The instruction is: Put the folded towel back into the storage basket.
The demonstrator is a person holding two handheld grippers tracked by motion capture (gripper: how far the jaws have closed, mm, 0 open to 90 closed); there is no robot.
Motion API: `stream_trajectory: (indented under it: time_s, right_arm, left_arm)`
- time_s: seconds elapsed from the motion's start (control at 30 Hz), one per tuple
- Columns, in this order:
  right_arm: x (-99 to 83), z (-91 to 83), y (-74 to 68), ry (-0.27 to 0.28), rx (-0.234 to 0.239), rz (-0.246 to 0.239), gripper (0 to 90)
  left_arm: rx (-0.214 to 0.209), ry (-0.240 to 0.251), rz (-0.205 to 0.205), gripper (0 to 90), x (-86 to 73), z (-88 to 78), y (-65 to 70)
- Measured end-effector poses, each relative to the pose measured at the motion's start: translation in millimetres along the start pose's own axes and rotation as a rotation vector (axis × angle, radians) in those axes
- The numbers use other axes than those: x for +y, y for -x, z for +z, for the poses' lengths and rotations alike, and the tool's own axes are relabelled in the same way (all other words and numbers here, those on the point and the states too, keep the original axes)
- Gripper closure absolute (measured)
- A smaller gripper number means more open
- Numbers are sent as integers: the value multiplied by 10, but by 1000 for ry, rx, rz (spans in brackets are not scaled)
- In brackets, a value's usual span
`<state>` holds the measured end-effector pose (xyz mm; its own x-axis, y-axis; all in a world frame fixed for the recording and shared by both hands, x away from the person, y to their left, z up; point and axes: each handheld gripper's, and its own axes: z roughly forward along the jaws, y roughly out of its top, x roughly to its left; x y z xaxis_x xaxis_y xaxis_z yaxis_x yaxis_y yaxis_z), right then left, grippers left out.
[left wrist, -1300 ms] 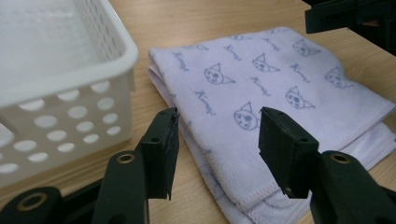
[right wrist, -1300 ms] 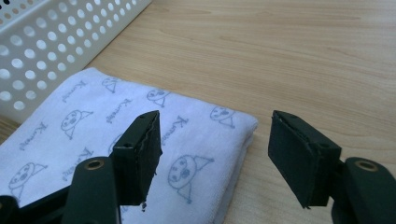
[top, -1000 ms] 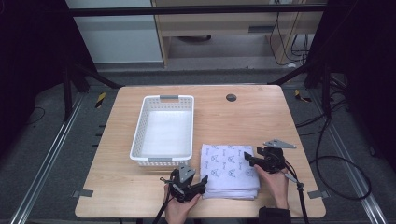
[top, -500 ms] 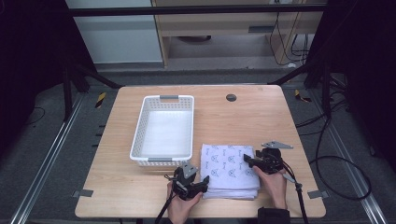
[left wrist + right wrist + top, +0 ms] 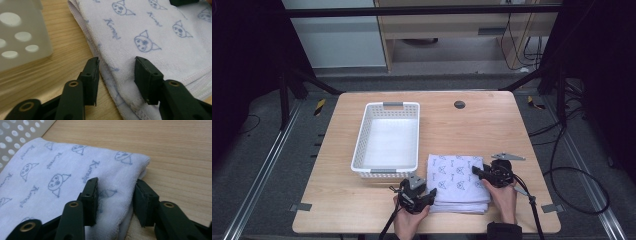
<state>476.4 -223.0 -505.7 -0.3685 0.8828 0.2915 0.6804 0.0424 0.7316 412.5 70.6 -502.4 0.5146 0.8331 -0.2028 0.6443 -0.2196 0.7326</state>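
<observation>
Folded white towel with blue cat-face print (image 5: 458, 184) flat on light wooden tabletop (image 5: 472, 127) just right of white perforated plastic basket (image 5: 388, 140), left gripper (image 5: 116, 75) fingers apart straddling its near-left hem, right gripper (image 5: 115, 198) fingers apart straddling its right folded edge.

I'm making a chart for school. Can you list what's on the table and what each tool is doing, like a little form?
table: wooden
basket: white, empty, left of towel
towel: folded, white with blue cat faces
left tool: open, straddling the towel's left edge
right tool: open, straddling the towel's right edge
</observation>
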Motion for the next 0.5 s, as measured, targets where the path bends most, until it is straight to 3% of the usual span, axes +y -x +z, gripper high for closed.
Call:
stream_trajectory:
  time_s: [0.13, 0.27, 0.5]
  right_arm:
    - [-1, -1, -13, 2, 14, 10, 679]
    - [-2, -9, -32, 13, 7, 12, 735]
    - [19, -39, -56, 21, -2, 4, 764]
  left_arm:
    - [-8, 2, 2, 672, 2, 0, 21]
    - [26, 21, 36, 779, 8, -9, 79]
    - [-12, 26, 5, 818, 23, -24, 24]
